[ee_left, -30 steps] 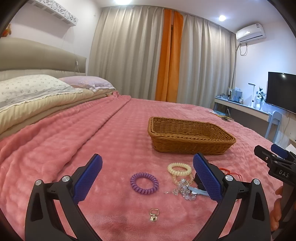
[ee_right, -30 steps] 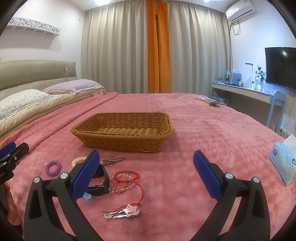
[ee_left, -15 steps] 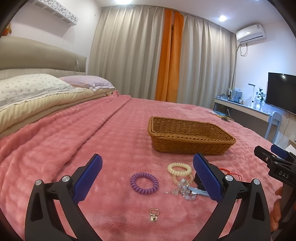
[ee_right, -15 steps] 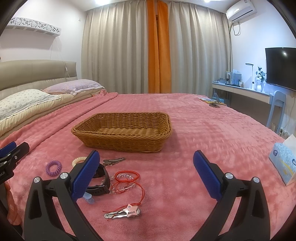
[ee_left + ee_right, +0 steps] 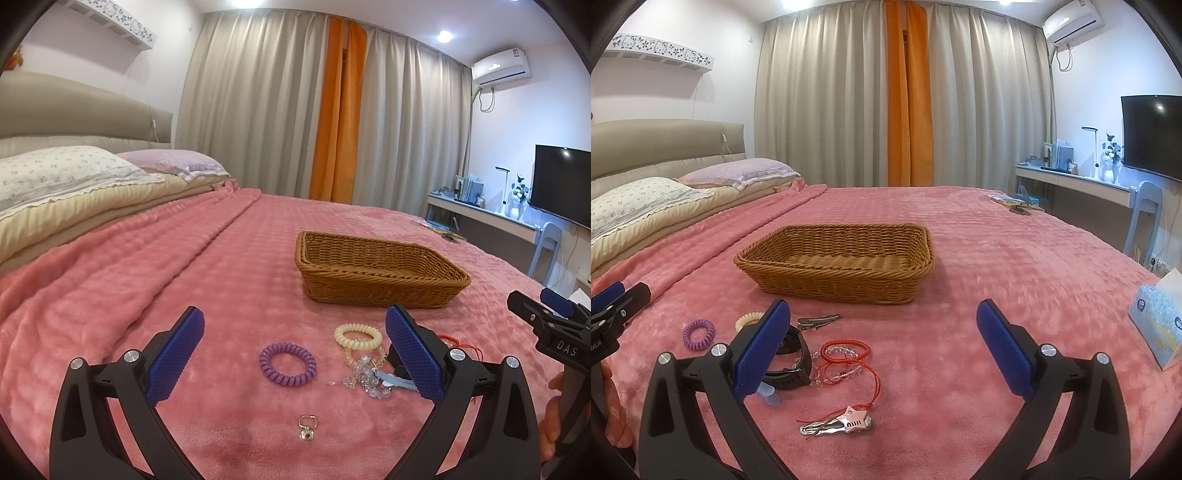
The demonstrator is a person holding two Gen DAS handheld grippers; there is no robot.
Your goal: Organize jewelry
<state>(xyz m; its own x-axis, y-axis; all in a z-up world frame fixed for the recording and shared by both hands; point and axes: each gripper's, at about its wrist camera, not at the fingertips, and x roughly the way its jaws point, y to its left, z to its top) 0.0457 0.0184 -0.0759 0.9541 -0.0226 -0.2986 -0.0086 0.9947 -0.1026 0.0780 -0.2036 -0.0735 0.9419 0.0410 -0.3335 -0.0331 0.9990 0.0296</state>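
Observation:
An empty wicker basket (image 5: 376, 273) (image 5: 842, 266) sits on the pink bedspread. Before it lie a purple coil hair tie (image 5: 287, 364) (image 5: 699, 334), a cream coil hair tie (image 5: 357, 335), a clear bead bracelet (image 5: 365, 373), a small gold charm (image 5: 307, 432), a black watch (image 5: 792, 354), a red cord bracelet (image 5: 846, 350), a silver hair clip (image 5: 820, 321) and a pink star hair clip (image 5: 838, 424). My left gripper (image 5: 293, 356) is open above the purple tie. My right gripper (image 5: 882, 354) is open and empty, just right of the red cord.
Pillows (image 5: 66, 173) and the headboard are at the far left. A tissue box (image 5: 1160, 332) lies on the bed at the right. A desk (image 5: 1078, 181), chair and TV stand beyond the bed's right edge. Curtains hang behind.

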